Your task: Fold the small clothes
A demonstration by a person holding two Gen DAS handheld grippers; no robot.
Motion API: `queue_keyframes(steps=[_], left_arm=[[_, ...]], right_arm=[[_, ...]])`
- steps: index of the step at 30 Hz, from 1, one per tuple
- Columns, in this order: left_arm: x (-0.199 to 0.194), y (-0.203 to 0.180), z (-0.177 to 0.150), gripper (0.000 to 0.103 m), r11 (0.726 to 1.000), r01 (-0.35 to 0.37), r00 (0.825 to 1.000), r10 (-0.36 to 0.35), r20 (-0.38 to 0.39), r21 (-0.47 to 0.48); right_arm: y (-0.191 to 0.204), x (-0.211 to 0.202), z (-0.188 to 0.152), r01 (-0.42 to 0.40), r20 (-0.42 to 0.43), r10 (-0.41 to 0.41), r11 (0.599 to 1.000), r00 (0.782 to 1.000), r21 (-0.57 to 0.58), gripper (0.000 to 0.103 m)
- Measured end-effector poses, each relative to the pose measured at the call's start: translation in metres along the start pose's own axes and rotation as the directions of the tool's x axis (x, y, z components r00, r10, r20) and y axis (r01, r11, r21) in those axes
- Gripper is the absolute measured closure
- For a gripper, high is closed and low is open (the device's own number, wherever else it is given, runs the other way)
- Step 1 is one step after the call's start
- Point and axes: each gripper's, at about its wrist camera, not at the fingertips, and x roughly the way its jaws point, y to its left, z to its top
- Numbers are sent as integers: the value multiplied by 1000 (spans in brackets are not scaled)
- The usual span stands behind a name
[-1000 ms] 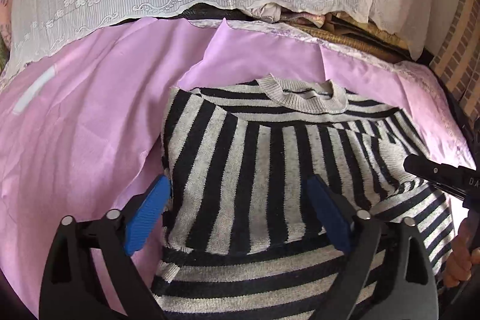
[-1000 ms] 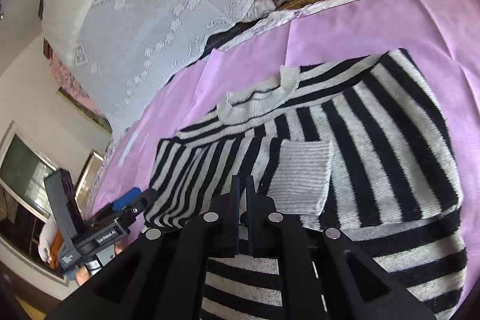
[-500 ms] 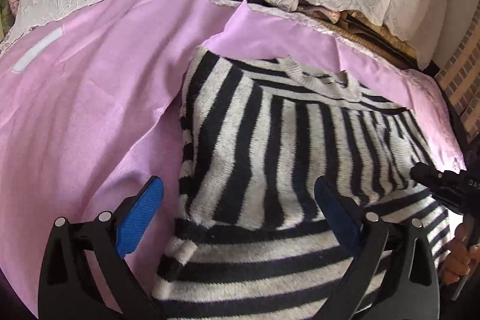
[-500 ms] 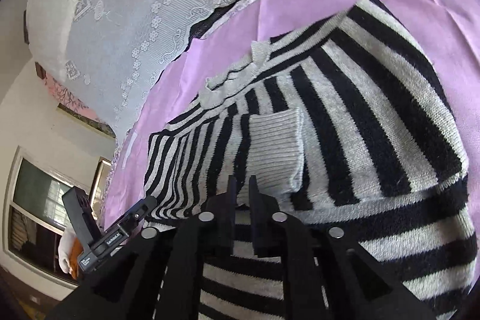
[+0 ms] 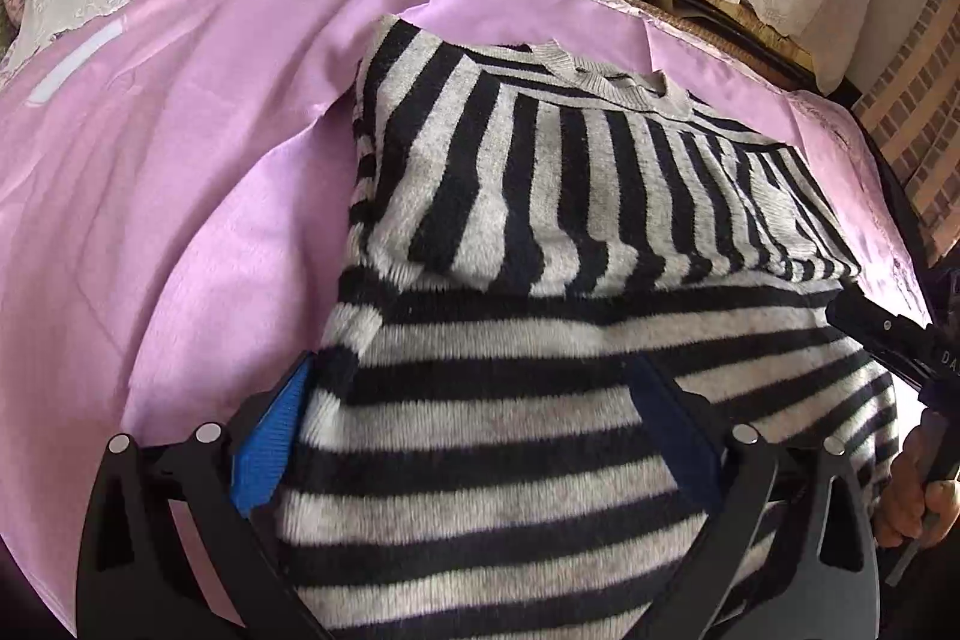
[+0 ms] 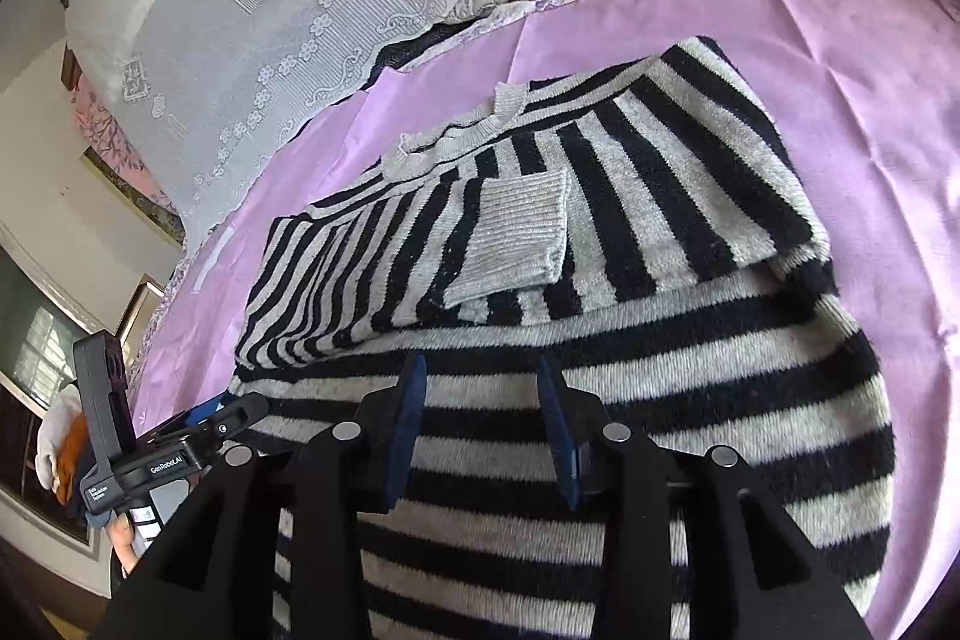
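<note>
Where sweater (image 5: 540, 244) ends, pink sheet (image 5: 168, 196)

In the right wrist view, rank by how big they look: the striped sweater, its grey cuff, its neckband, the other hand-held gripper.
1. striped sweater
2. grey cuff
3. left hand-held gripper and neckband: look similar, and the gripper sits nearer the camera, so unranked.

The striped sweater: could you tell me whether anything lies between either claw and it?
Nothing visible does. The left claw is open, straddling the striped sweater near its bottom part, and the right claw is open directly over the same part. Only the sweater's folded-in sleeve cuff lies on top, farther up.
</note>
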Motion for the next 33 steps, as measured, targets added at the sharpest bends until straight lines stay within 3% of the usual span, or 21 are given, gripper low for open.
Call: queue_keyframes(steps=[3, 6, 10, 12, 16, 19, 24, 30, 33], left_arm=[[-13, 6, -21, 5, 999, 39, 999, -39, -11, -15], [-22, 6, -46, 5, 999, 54, 998, -54, -21, 7], [-40, -13, -86, 5, 988, -6, 1000, 6, -3, 151], [-54, -14, -104, 5, 981, -4, 1000, 2, 9, 193], [-77, 8, -131, 5, 983, 100, 995, -95, -36, 153], [-93, 20, -146, 5, 978, 153, 988, -148, -49, 144], [-99, 28, -149, 5, 961, 273, 959, -269, -85, 43], [-85, 24, -137, 5, 908, 412, 901, -418, -118, -72], [-80, 25, -132, 5, 890, 442, 884, -453, -115, -113]], right_arm=[[-2, -24, -18, 11, 38, -11, 1000, 999, -6, 58], [-13, -38, -42, 33, 16, -34, 999, 999, 15, 56], [-18, -63, -81, 18, 12, -18, 1000, 1000, 1, 55], [-16, -76, -97, 18, -2, -18, 1000, 1000, -25, 53], [-23, -115, -123, -13, 5, 13, 1000, 1000, -7, 53], [-39, -150, -132, -25, 26, 24, 998, 999, 58, 42], [-64, -161, -151, -72, -46, 81, 982, 996, 175, 42], [-46, -146, -157, -73, -68, 82, 990, 994, 123, 39], [-45, -140, -153, -75, -63, 83, 990, 995, 118, 39]])
